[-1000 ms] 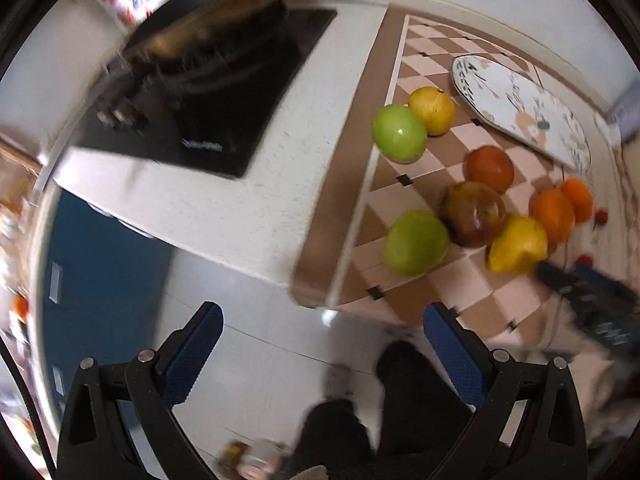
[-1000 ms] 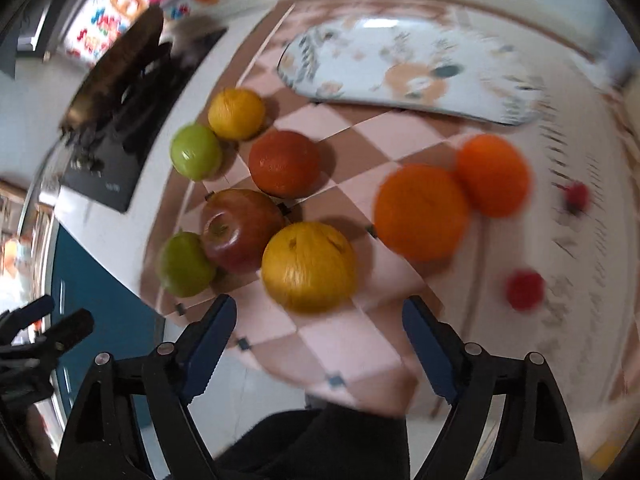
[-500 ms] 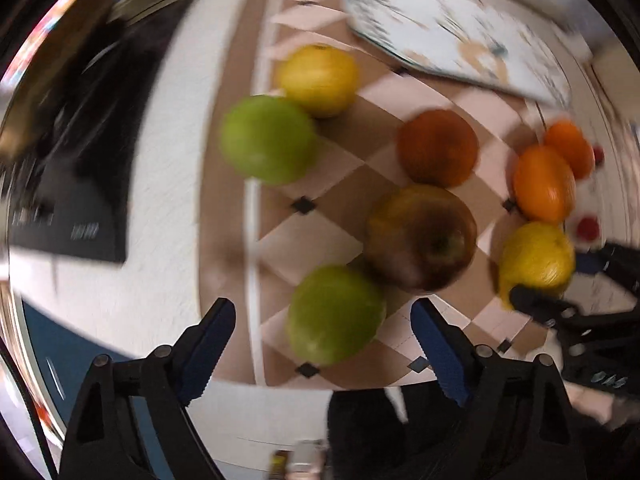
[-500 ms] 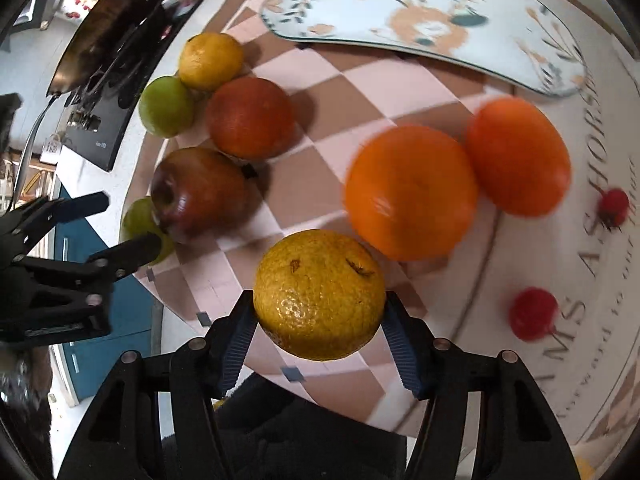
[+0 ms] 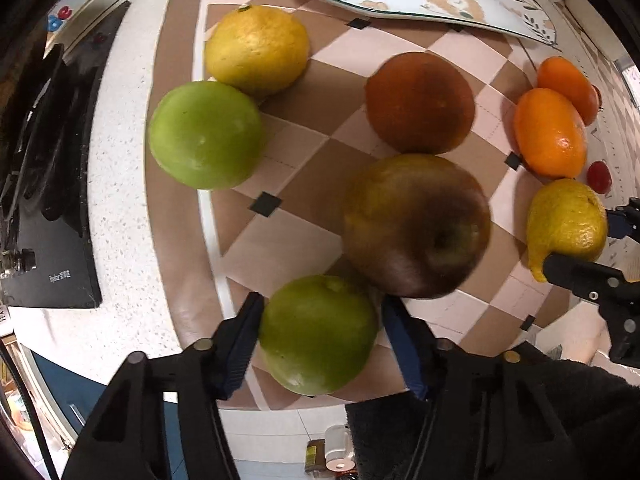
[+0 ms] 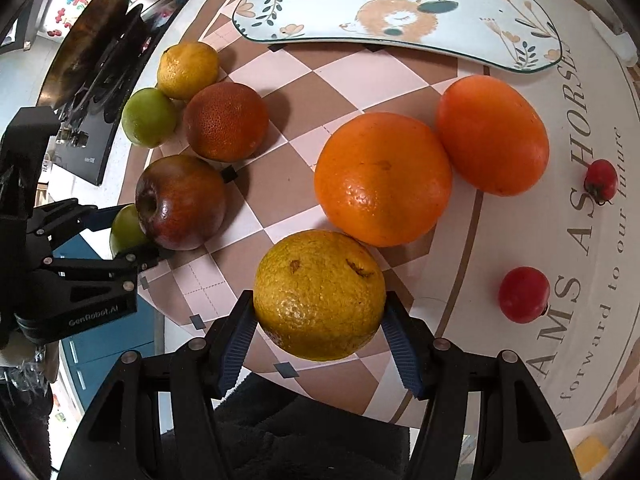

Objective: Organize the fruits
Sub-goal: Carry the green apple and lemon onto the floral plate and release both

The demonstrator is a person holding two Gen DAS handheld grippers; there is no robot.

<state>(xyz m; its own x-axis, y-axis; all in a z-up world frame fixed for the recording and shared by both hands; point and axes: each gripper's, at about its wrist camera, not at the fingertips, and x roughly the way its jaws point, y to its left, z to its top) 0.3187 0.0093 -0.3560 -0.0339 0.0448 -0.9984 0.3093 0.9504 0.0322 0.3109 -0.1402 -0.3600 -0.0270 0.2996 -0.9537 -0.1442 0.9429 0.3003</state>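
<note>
My left gripper (image 5: 320, 340) is shut on a green apple (image 5: 318, 334) at the near edge of the checkered mat (image 5: 292, 152). My right gripper (image 6: 320, 326) is shut on a yellow-green citrus (image 6: 320, 294), which also shows in the left wrist view (image 5: 566, 226). On the mat lie a dark red apple (image 5: 416, 226), a brownish orange (image 5: 420, 102), a second green apple (image 5: 206, 134), a yellow citrus (image 5: 258, 48) and two bright oranges (image 6: 382, 178) (image 6: 492, 134). Two small red fruits (image 6: 524, 294) (image 6: 600, 180) lie at the right.
A deer-print plate (image 6: 400, 8) lies at the far edge of the mat. A black stove (image 5: 44, 184) with a pan (image 6: 88, 40) stands at the left on the white counter (image 5: 124, 208). The counter's front edge runs just below both grippers.
Both grippers moved in over the mat and closed: the left on the near green apple, the right on the yellow-green citrus.
</note>
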